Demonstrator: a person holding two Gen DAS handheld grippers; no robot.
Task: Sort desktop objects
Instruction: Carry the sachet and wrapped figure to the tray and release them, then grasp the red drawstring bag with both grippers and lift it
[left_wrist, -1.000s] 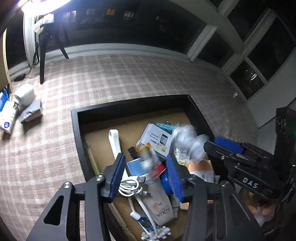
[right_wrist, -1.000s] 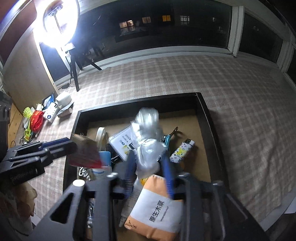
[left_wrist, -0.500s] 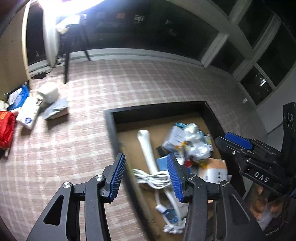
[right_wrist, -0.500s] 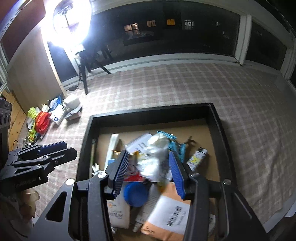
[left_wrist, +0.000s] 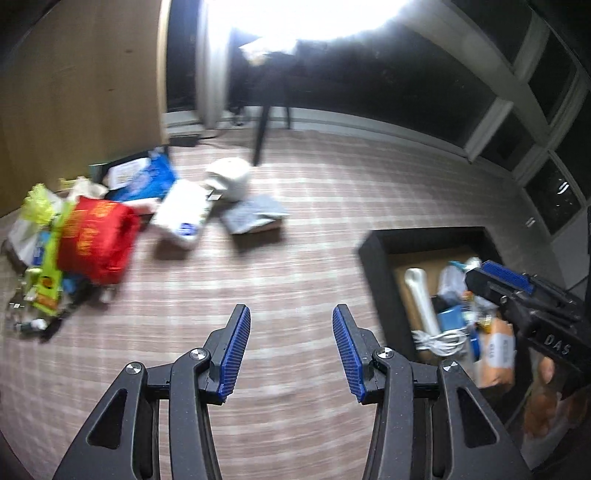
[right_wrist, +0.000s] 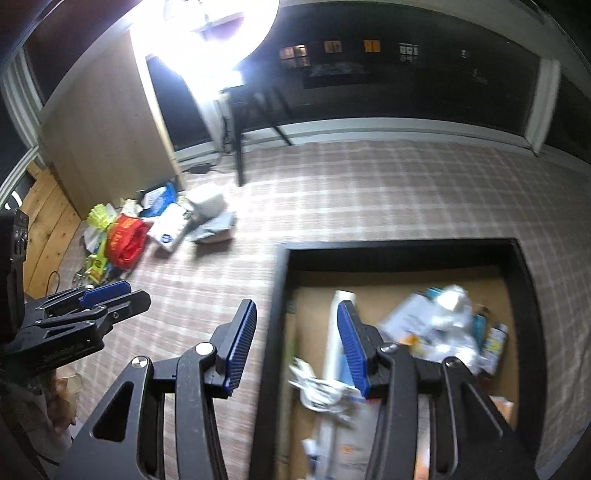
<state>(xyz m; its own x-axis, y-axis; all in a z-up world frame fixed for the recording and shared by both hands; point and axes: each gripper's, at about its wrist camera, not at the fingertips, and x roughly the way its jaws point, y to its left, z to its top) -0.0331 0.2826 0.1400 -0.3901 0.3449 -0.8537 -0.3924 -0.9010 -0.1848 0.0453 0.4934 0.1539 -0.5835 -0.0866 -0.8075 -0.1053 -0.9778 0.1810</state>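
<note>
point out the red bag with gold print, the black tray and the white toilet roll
red bag with gold print (left_wrist: 96, 242), left wrist view, middle of its front
black tray (right_wrist: 399, 248), right wrist view, far rim
white toilet roll (left_wrist: 231, 179), left wrist view, its side

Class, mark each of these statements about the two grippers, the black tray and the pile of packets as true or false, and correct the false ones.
1. The left gripper holds a white cable. False: nothing is between its fingers; the cable lies in the tray.
2. The black tray holds several things. True.
3. The red bag lies inside the tray. False: it lies in the pile on the checked cloth, apart from the tray.
4. The right gripper is empty. True.
5. The tray stands on a bare wooden top. False: it stands on the checked cloth.
</note>
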